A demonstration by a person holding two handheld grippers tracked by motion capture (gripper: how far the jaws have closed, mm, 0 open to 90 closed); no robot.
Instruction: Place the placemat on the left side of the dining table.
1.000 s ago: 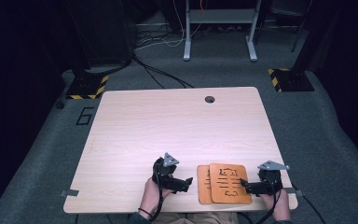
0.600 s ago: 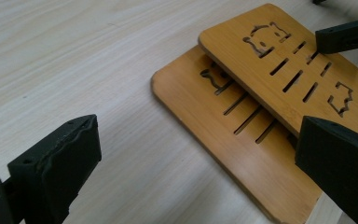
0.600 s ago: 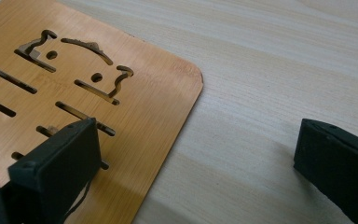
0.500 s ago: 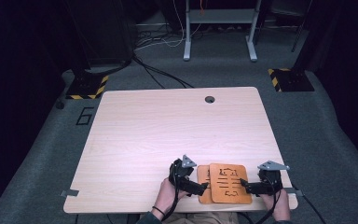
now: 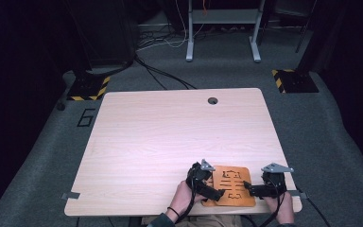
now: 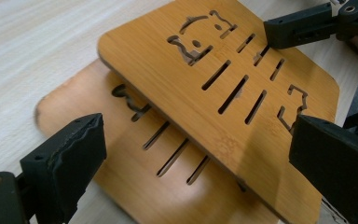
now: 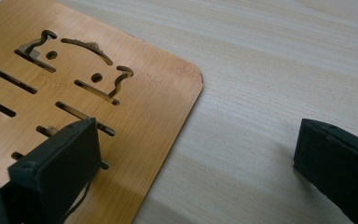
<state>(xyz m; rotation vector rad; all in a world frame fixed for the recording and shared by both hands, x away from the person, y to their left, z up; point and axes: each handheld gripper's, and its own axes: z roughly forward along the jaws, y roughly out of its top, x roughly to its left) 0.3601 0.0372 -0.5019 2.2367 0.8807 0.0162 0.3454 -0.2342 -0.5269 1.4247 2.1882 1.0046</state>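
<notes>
**2 bamboo boards stacked at the table's near edge**

Pale wooden table (image 5: pixel 170 142) carries 2 slotted boards: the top board (image 6: pixel 223 84) lies askew on the lower board (image 6: pixel 121 154). Left gripper (image 5: pixel 212 189) and right gripper (image 5: pixel 255 189) flank them, jaws wide apart, gripping nothing.

My left gripper (image 5: pixel 212 191) and right gripper (image 5: pixel 251 188) flanking the orange slotted board (image 5: pixel 230 186), near edge of the table (image 5: pixel 170 137), toward its right corner

A lab: bare table (image 5: pixel 170 142), hazard-taped stand bases (image 5: pixel 87 88), floor cables (image 5: pixel 160 75).
</notes>
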